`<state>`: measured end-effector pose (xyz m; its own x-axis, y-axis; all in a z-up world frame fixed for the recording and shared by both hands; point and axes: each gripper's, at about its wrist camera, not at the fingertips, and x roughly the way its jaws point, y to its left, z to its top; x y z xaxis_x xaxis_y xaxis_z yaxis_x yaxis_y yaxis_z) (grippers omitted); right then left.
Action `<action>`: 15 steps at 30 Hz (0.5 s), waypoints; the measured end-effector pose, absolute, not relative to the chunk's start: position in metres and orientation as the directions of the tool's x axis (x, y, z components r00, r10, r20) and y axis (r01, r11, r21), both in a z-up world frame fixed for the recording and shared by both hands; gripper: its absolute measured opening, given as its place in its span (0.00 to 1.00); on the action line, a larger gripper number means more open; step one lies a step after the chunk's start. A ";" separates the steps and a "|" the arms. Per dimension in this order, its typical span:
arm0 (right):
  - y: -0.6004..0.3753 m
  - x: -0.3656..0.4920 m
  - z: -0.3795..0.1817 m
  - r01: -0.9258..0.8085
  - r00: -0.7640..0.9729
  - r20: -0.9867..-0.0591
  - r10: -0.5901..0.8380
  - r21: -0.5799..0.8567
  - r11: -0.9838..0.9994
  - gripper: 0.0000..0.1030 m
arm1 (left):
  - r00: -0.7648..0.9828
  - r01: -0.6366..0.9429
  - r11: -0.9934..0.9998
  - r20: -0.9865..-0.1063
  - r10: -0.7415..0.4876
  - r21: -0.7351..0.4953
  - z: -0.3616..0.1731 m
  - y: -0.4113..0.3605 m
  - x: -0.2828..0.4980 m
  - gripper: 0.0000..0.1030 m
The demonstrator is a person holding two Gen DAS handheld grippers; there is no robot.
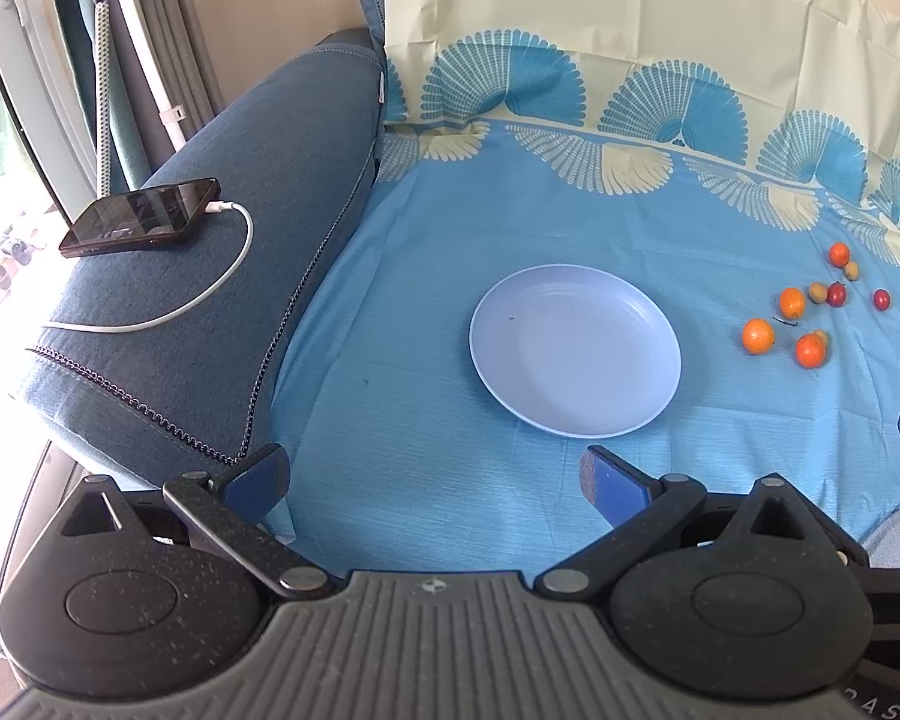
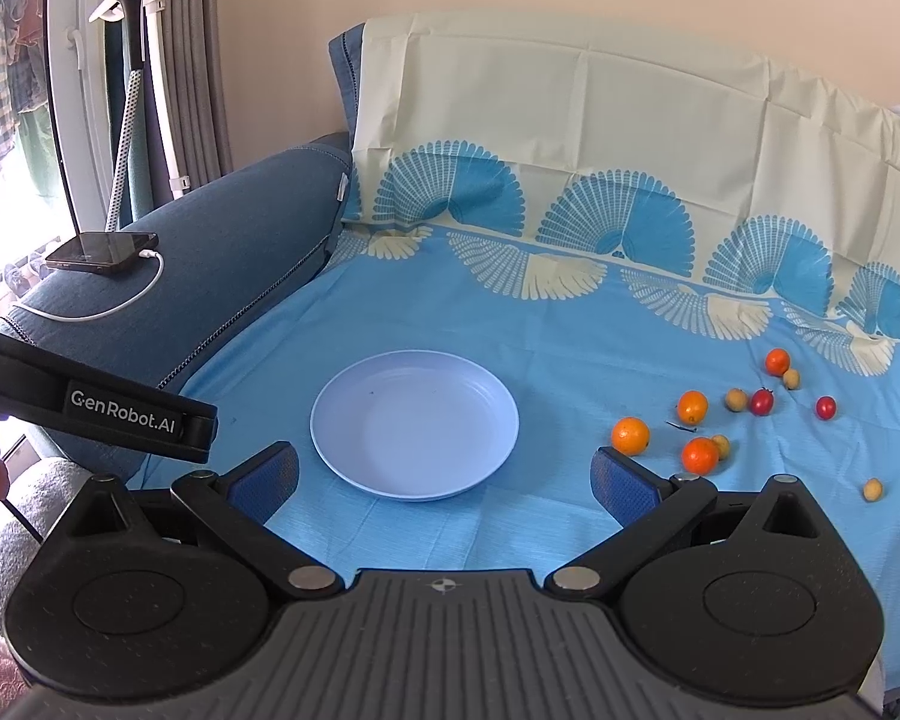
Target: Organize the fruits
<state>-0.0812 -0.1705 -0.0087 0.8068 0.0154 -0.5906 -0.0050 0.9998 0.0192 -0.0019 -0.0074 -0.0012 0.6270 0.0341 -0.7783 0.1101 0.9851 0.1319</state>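
A pale blue plate [image 1: 576, 354] lies empty on the blue patterned sheet; it also shows in the right wrist view [image 2: 414, 426]. Right of it lie loose fruits: several small oranges [image 2: 630, 435] [image 1: 758, 336], two red cherry tomatoes [image 2: 761, 401] [image 1: 836, 294] and several small yellow fruits [image 2: 872, 489] [image 1: 818, 292]. My left gripper [image 1: 435, 480] is open and empty, near the plate's front edge. My right gripper [image 2: 444, 480] is open and empty, just in front of the plate; its right finger is close to the nearest orange.
A blue sofa armrest [image 1: 240, 276] at the left carries a phone [image 1: 141, 217] on a white charging cable [image 1: 210, 294]. A garment steamer stand [image 2: 150, 78] stands by the window. The left gripper's body [image 2: 90, 408] reaches in at the left of the right wrist view.
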 end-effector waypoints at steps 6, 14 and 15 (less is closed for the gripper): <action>-0.170 -0.080 -0.009 -0.006 0.804 -0.595 0.008 0.006 1.000 1.00 | 0.605 0.108 0.990 -0.796 0.011 0.095 0.001 -0.007 0.000 1.00; -0.171 -0.080 -0.010 -0.004 0.800 -0.600 0.013 0.018 1.000 1.00 | 0.602 0.110 0.989 -0.798 0.010 0.095 0.000 -0.008 0.001 1.00; -0.171 -0.079 -0.010 -0.002 0.795 -0.606 0.006 0.007 1.000 1.00 | 0.611 0.110 0.989 -0.791 0.012 0.100 0.000 -0.008 0.001 1.00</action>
<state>-0.0794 -0.1712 -0.0098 0.7955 0.0058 -0.6060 -0.0021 1.0000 0.0069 0.0006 -0.0082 -0.0004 0.6112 0.0118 -0.7914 0.1104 0.9888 0.0999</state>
